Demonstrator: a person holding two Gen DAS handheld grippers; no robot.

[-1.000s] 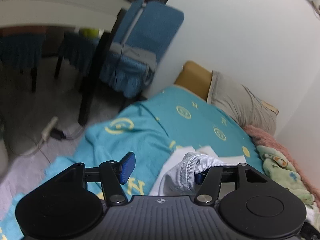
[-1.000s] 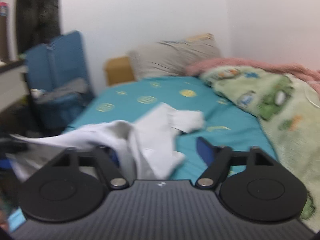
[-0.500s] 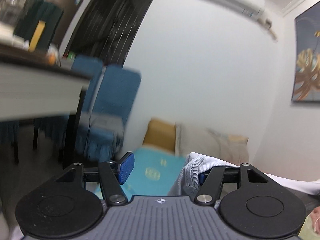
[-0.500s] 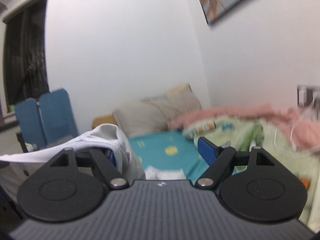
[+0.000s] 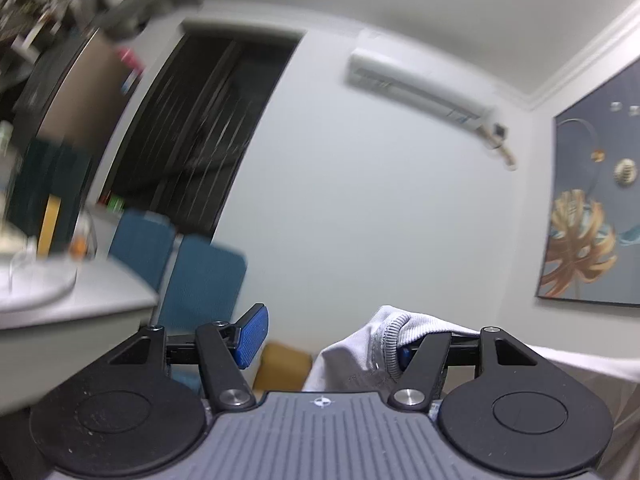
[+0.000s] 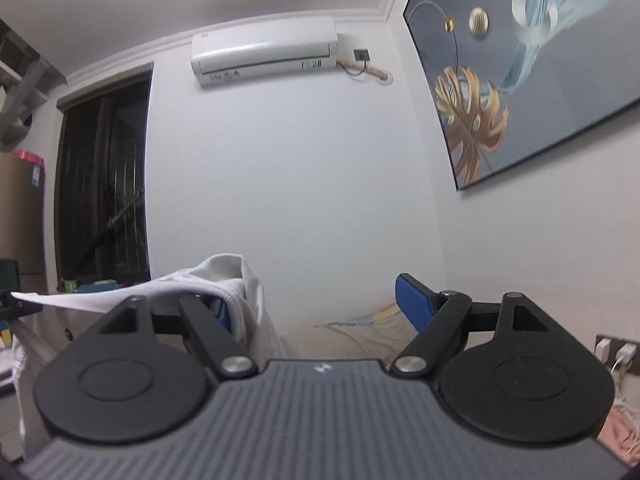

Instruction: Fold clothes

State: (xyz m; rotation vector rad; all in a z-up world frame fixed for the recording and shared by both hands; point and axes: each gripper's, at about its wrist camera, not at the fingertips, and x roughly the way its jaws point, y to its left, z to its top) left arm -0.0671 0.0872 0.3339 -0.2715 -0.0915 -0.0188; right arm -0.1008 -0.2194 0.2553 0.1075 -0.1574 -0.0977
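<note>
One white garment [image 5: 370,344], two tongs [image 5: 326,338], two blue chairs [image 5: 200,280]

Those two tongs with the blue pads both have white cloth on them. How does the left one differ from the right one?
On the left tongs the white garment drapes over the right-hand finger, and the left pad is bare. On the right tongs the garment hangs over the left-hand finger, and the right pad is bare. Both are wide open with the cloth hooked over one finger, not pinched, and both point up at the wall.
</note>
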